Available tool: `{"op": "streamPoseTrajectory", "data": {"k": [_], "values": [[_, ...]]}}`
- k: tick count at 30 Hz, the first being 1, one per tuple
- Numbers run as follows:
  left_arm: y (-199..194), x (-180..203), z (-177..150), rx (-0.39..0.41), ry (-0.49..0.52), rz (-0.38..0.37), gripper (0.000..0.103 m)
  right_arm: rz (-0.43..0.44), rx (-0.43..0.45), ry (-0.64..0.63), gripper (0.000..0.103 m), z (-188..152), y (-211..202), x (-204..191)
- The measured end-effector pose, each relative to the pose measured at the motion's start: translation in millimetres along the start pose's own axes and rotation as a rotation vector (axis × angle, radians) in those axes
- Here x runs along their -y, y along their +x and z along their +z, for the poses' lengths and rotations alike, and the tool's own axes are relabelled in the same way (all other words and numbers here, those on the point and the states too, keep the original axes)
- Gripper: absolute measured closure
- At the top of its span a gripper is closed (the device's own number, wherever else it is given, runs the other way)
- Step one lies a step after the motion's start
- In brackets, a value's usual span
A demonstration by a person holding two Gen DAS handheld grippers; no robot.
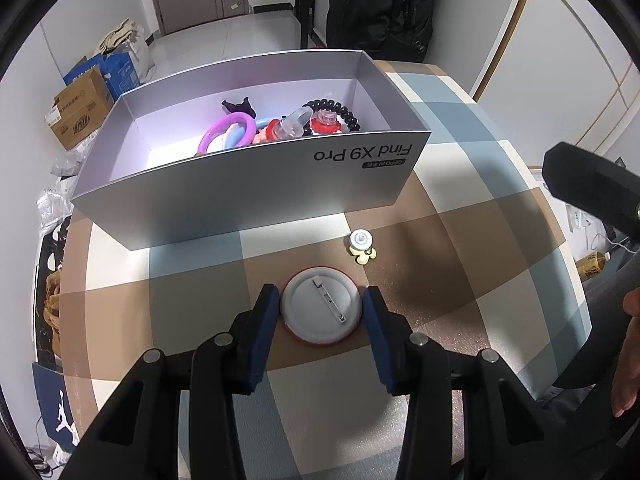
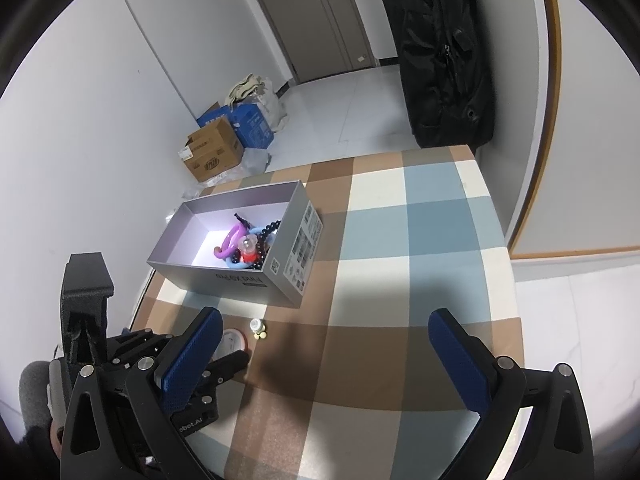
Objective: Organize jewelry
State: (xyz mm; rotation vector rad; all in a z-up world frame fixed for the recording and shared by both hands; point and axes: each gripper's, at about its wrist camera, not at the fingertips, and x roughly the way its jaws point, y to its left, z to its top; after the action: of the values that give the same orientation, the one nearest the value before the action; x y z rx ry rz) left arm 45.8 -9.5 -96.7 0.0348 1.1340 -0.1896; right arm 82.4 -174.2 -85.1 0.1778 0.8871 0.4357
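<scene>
My left tongs (image 1: 322,312) are clamped on the round white pin-back badge with a red rim (image 1: 322,306), one blue pad pressing each side of its edge. The badge lies back-up on the checked blue, brown and cream table (image 1: 460,216), and its metal pin bar runs lengthwise away from me, slightly slanted, between the pads. Just beyond it, apart from it, sits a small cream-coloured charm with a round white top (image 1: 361,246), close to the near wall of the open grey cardboard phone box (image 1: 248,184). The box lies with its long side across my view; inside it, heaped toward the right end, are a purple plastic ring (image 1: 228,132), a light blue ring (image 1: 236,136), a bracelet of black beads (image 1: 340,114), red-and-clear trinkets (image 1: 324,122) and a small dark piece (image 1: 240,106). My right tongs (image 2: 326,356) hang wide apart over the table, gripping nothing.
</scene>
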Motion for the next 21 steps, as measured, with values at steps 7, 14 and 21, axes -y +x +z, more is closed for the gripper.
{"op": "streamPoseTrajectory", "data": {"k": [7, 14, 21], "values": [[-7, -10, 4, 0.006, -0.058, -0.035, 0.066, -0.027, -0.008, 0.004, 0.0, -3, 3, 3], [-37, -32, 10, 0.096, -0.177, -0.089, 0.066, -0.038, -0.024, 0.001, 0.0, -6, 10, 2], [-57, -64, 12, 0.171, -0.325, -0.181, 0.066, -0.019, -0.087, -0.039, 0.0, -12, 27, -11]]}}
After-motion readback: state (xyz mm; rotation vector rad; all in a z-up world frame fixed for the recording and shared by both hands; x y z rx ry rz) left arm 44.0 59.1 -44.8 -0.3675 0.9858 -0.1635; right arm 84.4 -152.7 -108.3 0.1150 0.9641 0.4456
